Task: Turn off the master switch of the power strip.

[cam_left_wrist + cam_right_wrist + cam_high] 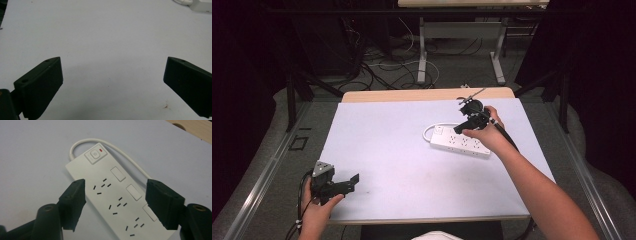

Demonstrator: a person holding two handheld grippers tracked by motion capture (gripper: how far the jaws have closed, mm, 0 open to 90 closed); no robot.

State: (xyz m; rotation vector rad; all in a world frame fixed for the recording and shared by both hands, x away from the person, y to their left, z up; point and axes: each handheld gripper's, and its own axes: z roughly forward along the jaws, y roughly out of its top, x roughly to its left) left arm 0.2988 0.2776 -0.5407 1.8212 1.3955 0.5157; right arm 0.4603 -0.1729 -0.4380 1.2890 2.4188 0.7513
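A white power strip lies on the right half of the white mat, its white cable looping off its left end. In the right gripper view the power strip shows several sockets and a switch beside a red light. My right gripper hovers over the strip with its jaws open. In its own view the right gripper has a jaw on either side of the strip, neither one touching it. My left gripper stands open near the mat's front left corner. Bare mat lies between the jaws of the left gripper.
The mat covers a wooden table whose far edge stays bare. The strip's end sits far off at the top right of the left gripper view. Beyond the table are cables on the floor and another table's legs.
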